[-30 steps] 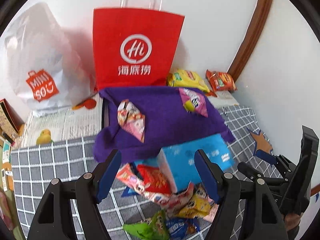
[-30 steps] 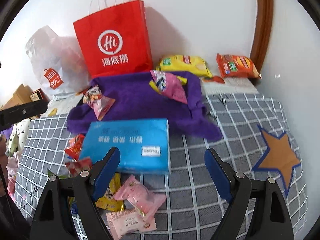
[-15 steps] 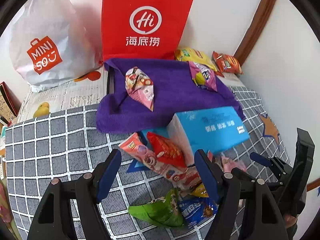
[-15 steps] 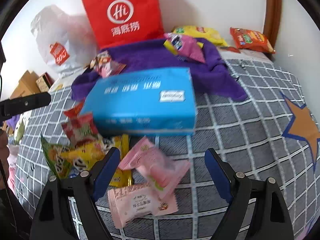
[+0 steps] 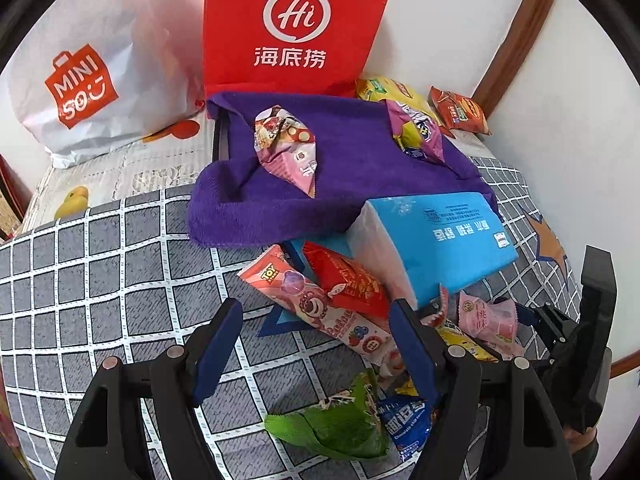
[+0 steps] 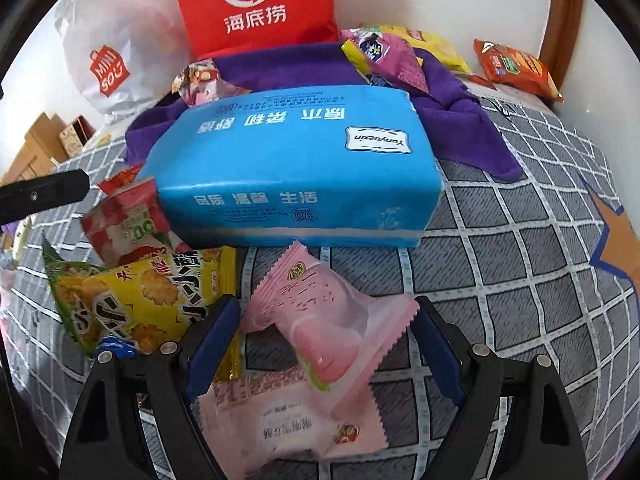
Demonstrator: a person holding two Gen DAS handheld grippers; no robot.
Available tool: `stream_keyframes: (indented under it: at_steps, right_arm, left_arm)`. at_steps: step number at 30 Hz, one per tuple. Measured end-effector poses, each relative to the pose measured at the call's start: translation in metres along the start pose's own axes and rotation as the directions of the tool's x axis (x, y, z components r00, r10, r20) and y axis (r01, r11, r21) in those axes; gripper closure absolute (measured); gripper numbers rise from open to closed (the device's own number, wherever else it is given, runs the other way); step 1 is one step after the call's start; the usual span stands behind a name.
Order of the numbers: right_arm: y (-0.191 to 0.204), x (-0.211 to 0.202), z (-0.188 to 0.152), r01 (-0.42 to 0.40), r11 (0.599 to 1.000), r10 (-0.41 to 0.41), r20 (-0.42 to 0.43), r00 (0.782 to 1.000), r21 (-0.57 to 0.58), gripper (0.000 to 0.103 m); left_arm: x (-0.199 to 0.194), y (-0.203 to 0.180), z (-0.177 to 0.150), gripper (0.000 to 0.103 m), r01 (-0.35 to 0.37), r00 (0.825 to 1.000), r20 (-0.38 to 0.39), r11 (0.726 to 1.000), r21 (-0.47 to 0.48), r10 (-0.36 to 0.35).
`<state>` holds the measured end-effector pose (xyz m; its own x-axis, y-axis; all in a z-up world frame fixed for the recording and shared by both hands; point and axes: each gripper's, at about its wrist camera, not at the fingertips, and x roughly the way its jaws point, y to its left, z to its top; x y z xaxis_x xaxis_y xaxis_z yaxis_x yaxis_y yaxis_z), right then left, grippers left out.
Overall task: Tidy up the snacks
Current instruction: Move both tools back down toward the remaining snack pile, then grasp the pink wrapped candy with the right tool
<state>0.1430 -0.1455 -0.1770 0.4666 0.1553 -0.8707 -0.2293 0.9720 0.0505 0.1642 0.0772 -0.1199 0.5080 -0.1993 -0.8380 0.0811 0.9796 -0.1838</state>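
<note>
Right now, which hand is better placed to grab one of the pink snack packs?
Right. The right tongs stand open with a pink snack pack between the fingers. The left tongs are open over bare checked cloth, with the pile off toward one finger.

Snack packets (image 5: pixel 352 312) lie before the tissue pack (image 6: pixel 296 168), the towel (image 5: pixel 344 176) behind it.

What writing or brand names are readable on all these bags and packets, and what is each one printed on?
"Hi 海底捞": red paper bag.
"MINISO": white plastic bag.
"TOY", rest hidden: pink bear snack packet.
"yunyuexin" and "100%", seen upside down: blue tissue pack.
"Chocolate chip cookies": blue cookie packet.
Print on the yellow cracker packet and pink candy packets is too blurred to read.
</note>
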Motion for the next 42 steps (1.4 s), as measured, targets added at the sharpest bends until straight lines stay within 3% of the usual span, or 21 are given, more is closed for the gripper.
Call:
stream_keyframes:
  at_steps: [4, 7, 8, 15, 19, 23, 36, 42]
  right_arm:
    - [0.001, 0.001, 0.001, 0.020, 1.000, -0.020, 0.015, 1.000, -0.015, 0.022]
    - [0.001, -0.001, 0.000, 0.023, 0.999, -0.022, 0.022, 1.000, -0.030, 0.032]
    - [0.000, -0.003, 0.000, 0.020, 0.999, -0.019, 0.027, 0.999, -0.031, 0.040]
    - [-0.002, -0.015, -0.001, -0.007, 0.999, 0.010, 0.070, 0.998, -0.043, 0.052]
    - [-0.003, -0.018, -0.003, -0.013, 0.999, 0.017, 0.081, 0.997, -0.049, 0.053]
    - [-0.008, -0.022, -0.005, -0.031, 0.999, 0.034, 0.093, 0.995, -0.034, 0.064]
    - [-0.026, -0.048, -0.010, -0.039, 0.999, 0.041, 0.162, 0.986, -0.018, 0.065]
    - [-0.038, -0.046, -0.011, -0.022, 0.999, 0.018, 0.144, 0.989, 0.030, 0.065]
  left_arm:
    - [0.006, 0.004, 0.000, 0.029, 0.008, 1.000, -0.008, 1.000, -0.013, -0.008]
    - [0.009, 0.008, 0.000, 0.029, 0.010, 1.000, -0.015, 1.000, -0.020, -0.011]
    - [0.010, 0.009, 0.000, 0.029, 0.011, 1.000, -0.017, 1.000, -0.022, -0.011]
    - [0.012, 0.011, 0.000, 0.029, 0.013, 1.000, -0.021, 1.000, -0.028, -0.013]
    - [0.011, 0.014, 0.001, 0.029, 0.009, 1.000, -0.020, 0.999, -0.034, -0.009]
    - [0.009, 0.016, 0.001, 0.029, 0.003, 1.000, -0.017, 0.999, -0.044, -0.004]
    - [-0.003, 0.010, -0.001, 0.029, -0.008, 1.000, -0.003, 0.998, -0.059, 0.007]
    - [-0.008, 0.002, -0.005, 0.029, 0.004, 1.000, 0.005, 0.999, -0.051, -0.004]
